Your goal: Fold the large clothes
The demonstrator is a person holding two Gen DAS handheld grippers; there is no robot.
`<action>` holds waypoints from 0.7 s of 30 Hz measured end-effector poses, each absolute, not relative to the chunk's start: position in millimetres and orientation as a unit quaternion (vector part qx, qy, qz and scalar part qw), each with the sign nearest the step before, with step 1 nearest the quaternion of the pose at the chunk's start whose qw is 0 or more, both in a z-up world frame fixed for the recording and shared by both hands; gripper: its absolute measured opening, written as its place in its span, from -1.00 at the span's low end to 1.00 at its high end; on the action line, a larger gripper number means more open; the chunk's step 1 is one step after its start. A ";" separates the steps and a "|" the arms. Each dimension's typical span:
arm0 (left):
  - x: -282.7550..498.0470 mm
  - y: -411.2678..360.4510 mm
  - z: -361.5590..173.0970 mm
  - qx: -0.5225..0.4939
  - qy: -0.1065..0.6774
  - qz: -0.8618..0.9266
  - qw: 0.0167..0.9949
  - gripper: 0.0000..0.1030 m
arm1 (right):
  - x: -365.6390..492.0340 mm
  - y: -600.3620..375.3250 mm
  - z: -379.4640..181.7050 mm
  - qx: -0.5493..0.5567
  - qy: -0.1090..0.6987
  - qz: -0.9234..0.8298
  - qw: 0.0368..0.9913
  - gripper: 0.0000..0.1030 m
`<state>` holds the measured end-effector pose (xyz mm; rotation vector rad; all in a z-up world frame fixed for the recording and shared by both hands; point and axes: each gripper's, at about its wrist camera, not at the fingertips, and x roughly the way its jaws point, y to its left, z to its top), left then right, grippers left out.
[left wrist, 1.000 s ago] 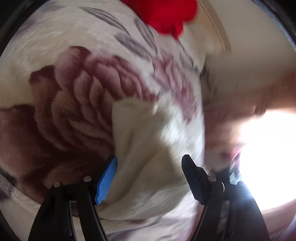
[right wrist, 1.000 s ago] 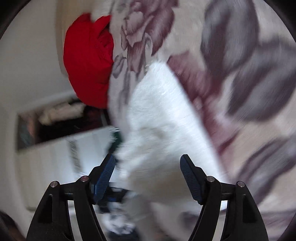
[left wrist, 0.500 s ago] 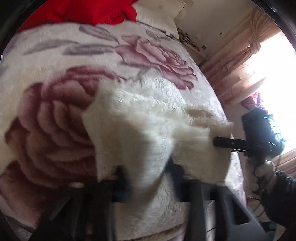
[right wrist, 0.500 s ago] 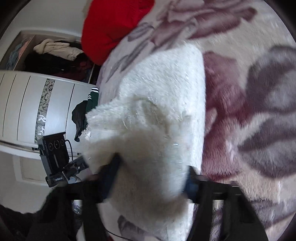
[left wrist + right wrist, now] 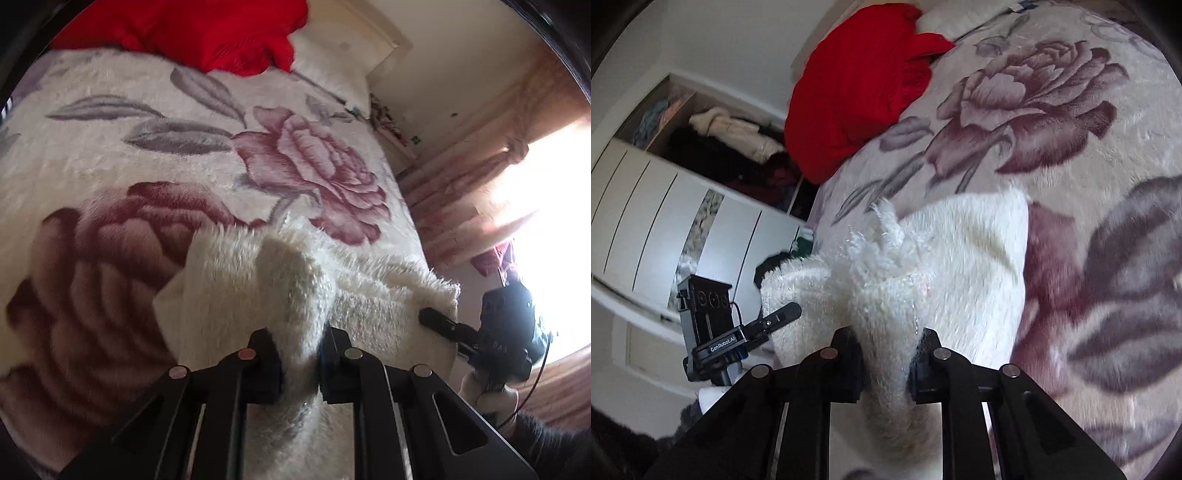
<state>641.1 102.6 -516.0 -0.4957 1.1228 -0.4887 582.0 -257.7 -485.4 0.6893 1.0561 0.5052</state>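
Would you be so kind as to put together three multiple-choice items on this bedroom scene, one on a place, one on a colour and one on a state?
1. Where does the red garment lie?
A. at the far end of the floral blanket
B. between the left gripper's fingers
C. on the floor

2. What colour is the fluffy garment being folded?
A. grey
B. cream white
C. red

3. How stands the right gripper?
A. open above the bed
B. shut on nothing
C. shut on the fluffy garment

Answers:
1 A, it lies beyond the roses on the far edge of the bed.
2 B, its pile is cream white in both views.
3 C, cloth is pinched between its fingers, as with the left gripper.
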 end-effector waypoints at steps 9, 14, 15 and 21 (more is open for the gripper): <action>712.3 87.6 -593.2 -0.229 0.614 -0.227 0.720 -0.75 | 661.5 -267.8 -545.0 0.335 0.540 0.148 0.758 -0.68; 682.2 108.1 -608.0 -0.300 0.603 -0.237 0.701 -0.73 | 651.6 -263.9 -579.1 0.316 0.594 0.147 0.725 -0.67; 677.0 111.0 -605.7 -0.308 0.599 -0.237 0.700 -0.72 | 647.6 -265.0 -579.3 0.322 0.594 0.152 0.721 -0.66; 639.1 126.5 -588.6 -0.354 0.578 -0.258 0.688 -0.47 | 612.5 -289.1 -575.0 0.409 0.598 0.194 0.662 0.12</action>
